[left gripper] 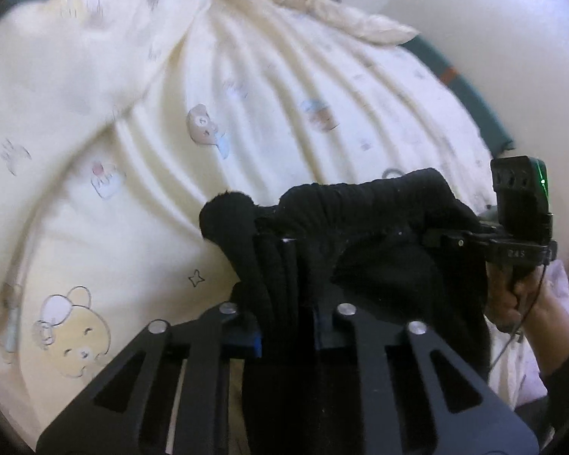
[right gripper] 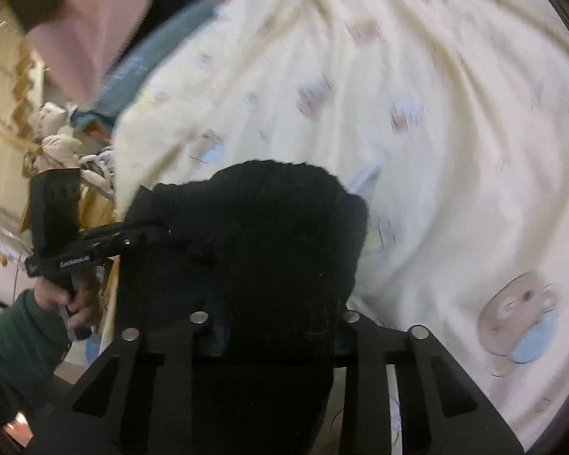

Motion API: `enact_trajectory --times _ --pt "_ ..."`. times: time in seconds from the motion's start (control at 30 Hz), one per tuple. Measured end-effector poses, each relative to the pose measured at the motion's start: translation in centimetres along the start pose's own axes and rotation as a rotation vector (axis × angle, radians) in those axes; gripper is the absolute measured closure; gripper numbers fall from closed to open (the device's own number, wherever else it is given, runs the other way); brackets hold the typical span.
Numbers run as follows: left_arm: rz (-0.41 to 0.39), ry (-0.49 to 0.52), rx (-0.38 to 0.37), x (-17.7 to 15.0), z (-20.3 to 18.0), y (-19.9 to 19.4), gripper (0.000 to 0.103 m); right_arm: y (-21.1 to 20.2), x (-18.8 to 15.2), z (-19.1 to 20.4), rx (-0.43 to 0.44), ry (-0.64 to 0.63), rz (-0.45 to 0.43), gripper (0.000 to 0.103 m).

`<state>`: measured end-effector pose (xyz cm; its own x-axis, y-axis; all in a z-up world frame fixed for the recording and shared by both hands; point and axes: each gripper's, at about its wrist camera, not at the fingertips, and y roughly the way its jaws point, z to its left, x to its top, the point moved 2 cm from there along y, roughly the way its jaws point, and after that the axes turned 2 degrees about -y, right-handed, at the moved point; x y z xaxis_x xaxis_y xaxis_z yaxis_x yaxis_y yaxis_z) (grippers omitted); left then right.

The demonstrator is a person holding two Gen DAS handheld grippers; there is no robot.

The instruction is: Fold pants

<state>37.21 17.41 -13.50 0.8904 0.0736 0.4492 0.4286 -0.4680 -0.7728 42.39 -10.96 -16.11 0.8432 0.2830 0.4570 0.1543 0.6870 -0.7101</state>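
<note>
A: Where do the black pants (left gripper: 360, 227) sit, taking the cream bear-print blanket (left gripper: 132, 197) as the landmark

B: They hang just above it, bunched between the two tools, near the blanket's front edge. Whether the lower cloth touches the blanket cannot be told, since it drops out of sight behind the tool frames

A: What is the left gripper (left gripper: 280, 265) doing

B: Its fingers are drawn nearly together, pinching a thick gather of the ribbed black fabric. In the left wrist view the cloth stands up in a knob above the pinch and falls down between the fingers

A: And the right gripper (right gripper: 277, 303)

B: It is clamped on another bunch of the same pants, with the jaws held a little further apart by the bulk of fabric. In the right wrist view the cloth mounds up over the tips and hides them

A: Why hold it at two points

B: Most likely the person wants one edge of the garment, perhaps the waistband, stretched between the tools so it can be lifted, shaken flat and laid on the blanket. That is a judgement; the fold itself seems not yet begun, since the pants are a crumpled mass

A: Anything else near the blanket

B: A teal cloth (right gripper: 151, 53) and a pink one (right gripper: 95, 30) lie at its far left edge in the right wrist view. Each view also shows the opposite tool, gripped by a hand in a dark green sleeve (right gripper: 15, 337)
</note>
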Motion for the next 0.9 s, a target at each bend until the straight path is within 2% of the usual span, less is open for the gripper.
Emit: enact_trajectory --times 0.17,0.3,0.43,0.5,0.53,0.67,0.73,0.83,0.9 --pt "-0.090 0.119 -0.022 0.2 -3.5 -4.5 0.091 -4.2 0.2 4.6 -0.047 -0.160 -0.052 0.074" --pt "-0.170 0.278 -0.059 -2.2 -6.8 -10.3 0.091 -8.4 -1.0 8.3 -0.068 -0.284 -0.098 0.074" --pt "-0.193 0.432 -0.079 -6.1 -9.9 -15.1 0.091 -13.1 -5.1 13.9 -0.109 -0.512 -0.145 0.074" --pt "-0.186 0.529 -0.103 -9.4 -12.1 -17.2 0.091 -15.5 -8.4 16.6 -0.094 -0.585 -0.154 0.075" --pt "-0.176 0.559 -0.116 -10.5 -12.7 -18.1 0.091 -16.5 -10.0 17.5 -0.091 -0.618 -0.145 0.075" --pt "-0.110 0.739 -0.163 -18.4 -15.7 -21.1 0.091 -18.2 -16.3 20.3 -0.061 -0.687 -0.067 0.075" --pt "-0.066 0.841 -0.148 -22.8 -16.9 -21.4 0.090 -18.0 -19.9 21.6 -0.087 -0.756 -0.020 0.075" --pt "0.074 0.989 -0.135 -29.0 -18.0 -20.6 0.088 -16.4 -25.5 22.6 -0.078 -0.784 0.103 0.074" --pt "0.243 1.030 -0.175 -32.4 -18.1 -19.9 0.085 -15.5 -29.4 23.5 -0.101 -0.841 0.156 0.073"
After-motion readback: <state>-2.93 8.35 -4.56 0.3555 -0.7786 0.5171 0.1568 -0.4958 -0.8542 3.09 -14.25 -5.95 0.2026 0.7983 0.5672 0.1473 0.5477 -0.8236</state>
